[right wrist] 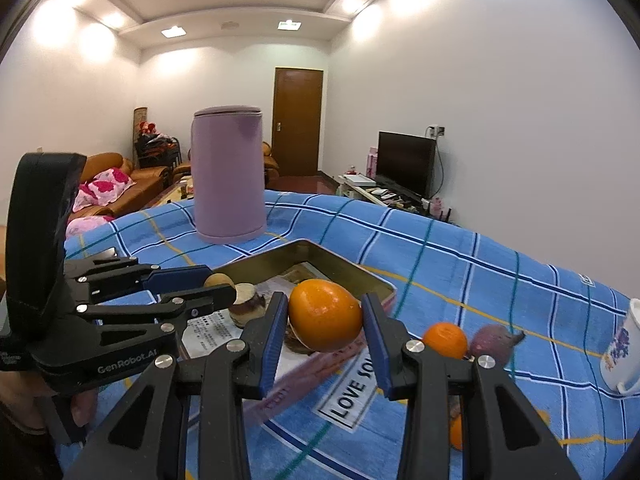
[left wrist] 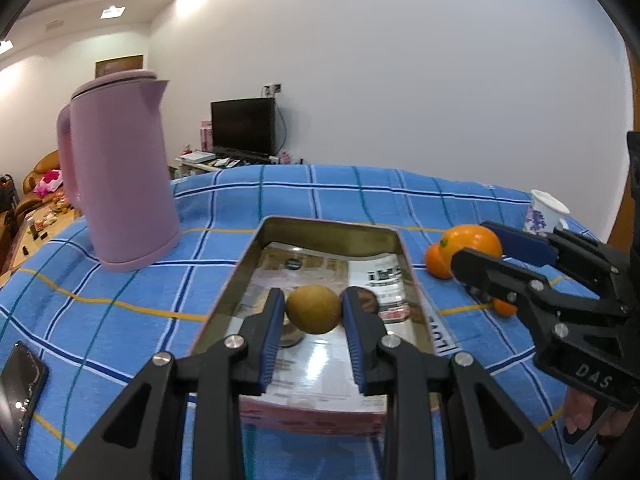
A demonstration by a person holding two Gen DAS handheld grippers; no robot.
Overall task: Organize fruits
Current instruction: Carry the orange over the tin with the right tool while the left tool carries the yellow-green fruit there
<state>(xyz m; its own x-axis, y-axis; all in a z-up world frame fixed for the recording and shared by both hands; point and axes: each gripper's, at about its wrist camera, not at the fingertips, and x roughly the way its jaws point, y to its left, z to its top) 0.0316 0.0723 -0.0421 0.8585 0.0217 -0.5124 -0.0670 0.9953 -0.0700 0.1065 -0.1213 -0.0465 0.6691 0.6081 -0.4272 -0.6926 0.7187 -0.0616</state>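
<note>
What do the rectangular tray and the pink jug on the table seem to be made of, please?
The tray looks like thin metal, probably tinplate: its gold-toned inner walls are glossy and mirror the printed paper lying inside. The pink jug looks like matte plastic or coated metal; its surface is even and dull with only soft highlights, so the material stays open.

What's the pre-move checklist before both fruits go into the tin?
1. Left gripper clamped on the yellow-brown fruit: ok.
2. Right gripper clamped on the large orange: ok.
3. Yellow-brown fruit above the tin: ok.
4. Large orange past the tin's rim: cannot tell.
5. Free space on the tin floor: ok.
6. Small orange and purple fruit left on the cloth: not ok.
</note>
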